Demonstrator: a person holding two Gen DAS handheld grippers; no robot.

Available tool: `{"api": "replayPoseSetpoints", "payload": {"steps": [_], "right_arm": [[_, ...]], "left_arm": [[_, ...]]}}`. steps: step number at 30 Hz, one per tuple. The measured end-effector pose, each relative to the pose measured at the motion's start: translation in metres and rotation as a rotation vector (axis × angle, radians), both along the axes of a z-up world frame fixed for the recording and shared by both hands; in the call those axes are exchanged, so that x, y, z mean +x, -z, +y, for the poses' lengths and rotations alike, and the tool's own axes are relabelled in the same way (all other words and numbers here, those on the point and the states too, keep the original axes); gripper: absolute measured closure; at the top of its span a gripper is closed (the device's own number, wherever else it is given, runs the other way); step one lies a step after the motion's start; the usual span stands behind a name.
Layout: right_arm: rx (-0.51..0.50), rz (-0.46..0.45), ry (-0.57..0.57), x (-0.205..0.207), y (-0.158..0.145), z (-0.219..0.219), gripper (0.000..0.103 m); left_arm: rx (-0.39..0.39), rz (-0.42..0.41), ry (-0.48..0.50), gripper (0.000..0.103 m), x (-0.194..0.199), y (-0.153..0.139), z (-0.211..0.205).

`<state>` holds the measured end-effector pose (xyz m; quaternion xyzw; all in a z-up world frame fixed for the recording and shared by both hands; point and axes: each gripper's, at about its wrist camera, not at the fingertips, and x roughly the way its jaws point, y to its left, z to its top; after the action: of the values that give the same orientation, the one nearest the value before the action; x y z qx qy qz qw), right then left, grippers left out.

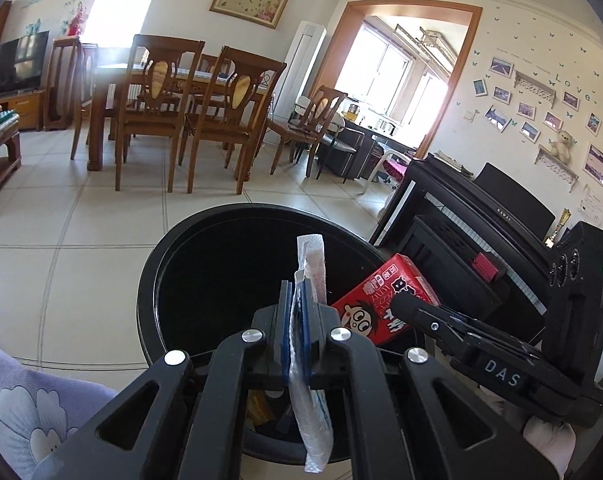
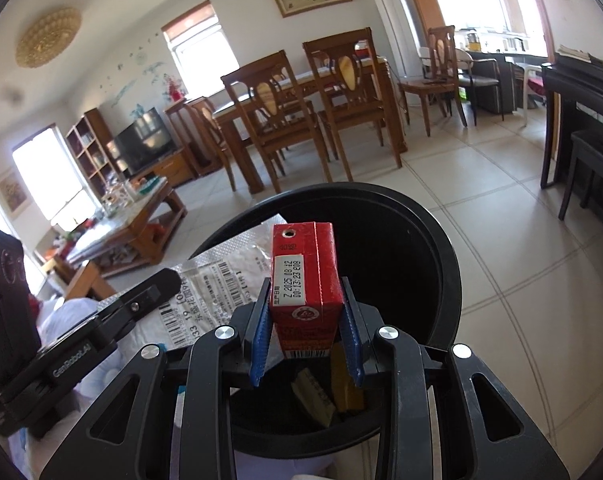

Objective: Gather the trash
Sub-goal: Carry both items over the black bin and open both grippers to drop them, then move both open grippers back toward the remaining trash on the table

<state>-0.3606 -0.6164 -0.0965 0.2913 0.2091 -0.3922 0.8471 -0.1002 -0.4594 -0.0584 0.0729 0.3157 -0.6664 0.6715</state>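
On a tiled living-room floor [image 1: 81,216] stands a black bin [image 1: 173,248]. The left gripper [image 1: 297,320] pinches a plastic wrapper [image 1: 313,264], and the right gripper [image 2: 305,332] clamps a red carton [image 2: 303,272]; both sit above the bin's near rim. Released together, the limp wrapper could drape over that rim or snag the carton and fall outside.

Bright daylight floods in through the windows [image 1: 127,8], which blow out to white glare; both views curve strongly toward dark rounded corners, otherwise sharp
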Motion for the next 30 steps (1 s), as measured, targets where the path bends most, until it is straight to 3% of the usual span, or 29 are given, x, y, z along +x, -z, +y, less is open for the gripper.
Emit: {"api": "replayPoseSetpoints", "payload": {"steps": [5,6,8,16,19,21,30], "right_arm": [[0.014,-0.005,0.008,0.004,0.001,-0.001,0.070],[0.013,-0.008,0.015,0.004,0.002,-0.001,0.059],[0.016,-0.020,0.026,0.001,-0.003,0.001,0.051],[-0.004,-0.031,0.025,0.004,-0.007,0.007,0.051],[-0.010,-0.036,0.024,0.001,-0.008,0.007,0.051],[-0.015,-0.042,0.023,0.000,-0.008,0.009,0.051],[-0.050,-0.043,-0.019,0.008,-0.011,0.024,0.051]], "left_arm": [[0.038,-0.016,-0.022,0.094,0.004,0.001,-0.006],[0.040,-0.019,-0.029,0.093,0.005,0.000,-0.006],[0.041,-0.020,-0.036,0.093,0.005,-0.003,-0.004],[0.043,-0.034,-0.052,0.093,0.006,-0.009,-0.002],[0.058,-0.043,-0.069,0.078,0.003,-0.010,-0.004],[0.052,-0.055,-0.103,0.041,0.004,-0.013,-0.003],[0.004,-0.086,-0.119,0.038,-0.001,-0.037,0.031]]}}
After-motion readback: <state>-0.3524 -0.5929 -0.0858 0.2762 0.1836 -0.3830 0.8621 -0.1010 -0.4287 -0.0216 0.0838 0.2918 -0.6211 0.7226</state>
